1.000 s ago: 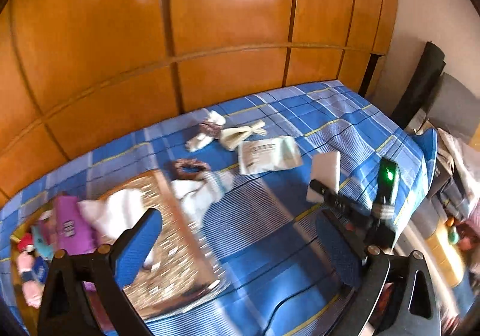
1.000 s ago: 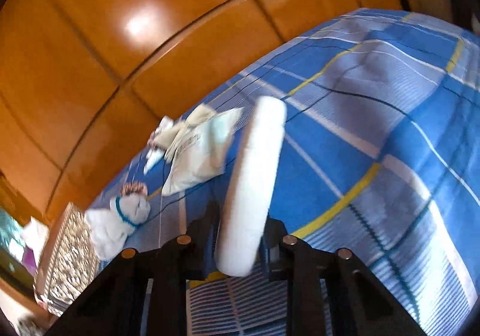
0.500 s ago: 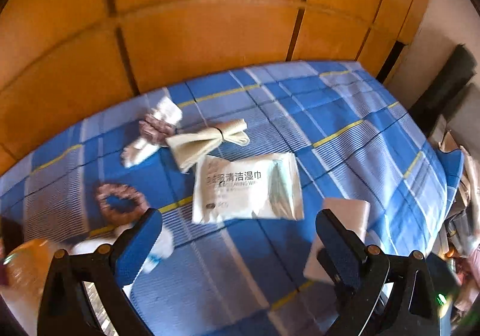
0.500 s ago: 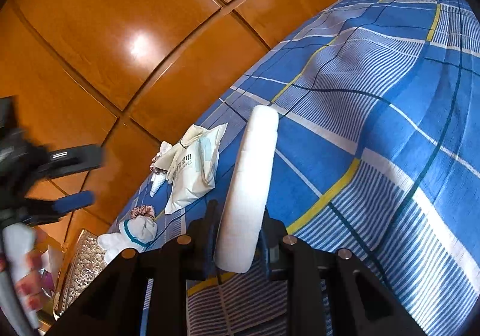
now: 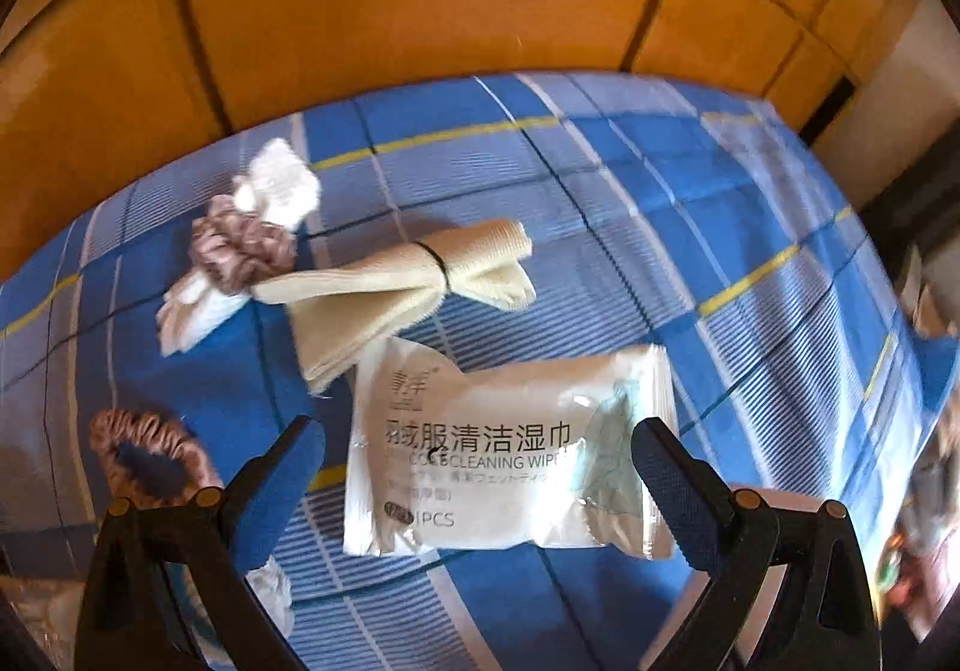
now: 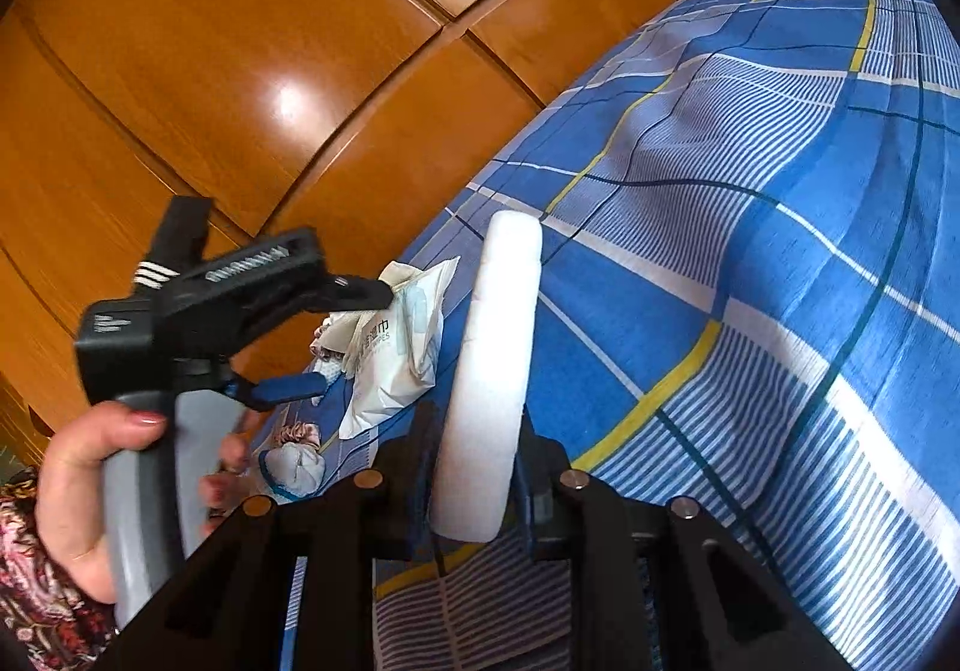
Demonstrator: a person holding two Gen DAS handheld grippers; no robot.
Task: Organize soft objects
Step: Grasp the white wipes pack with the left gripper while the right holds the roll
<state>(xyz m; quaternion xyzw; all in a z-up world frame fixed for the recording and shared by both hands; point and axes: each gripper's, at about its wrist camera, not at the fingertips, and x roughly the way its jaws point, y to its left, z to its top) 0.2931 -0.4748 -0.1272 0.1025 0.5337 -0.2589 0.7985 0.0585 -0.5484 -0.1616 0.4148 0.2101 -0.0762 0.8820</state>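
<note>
While poised above the blue plaid bedsheet (image 5: pixel 708 227), left gripper (image 5: pixel 480 467) with both blue-padded fingers (image 5: pixel 282 485) spread wide, either side of a white wipes pack (image 5: pixel 510 449) but not pressing it. Printed on that pack: Chinese characters, "CLEANING WIPES", and a partly hidden count ending "PCS". Just beyond, touching its far corner: cream cloth bundle (image 5: pixel 414 281) cinched by 1 dark band. Further left: pink scrunchie (image 5: pixel 243 248) around white fabric (image 5: pixel 276 185); 1 more scrunchie (image 5: pixel 150 458) lying flat. Right gripper (image 6: pixel 474 467) clamped tight on a white foam pad (image 6: pixel 492 371), held on edge. Behind everything, glossy wooden panels (image 6: pixel 252 41).
</note>
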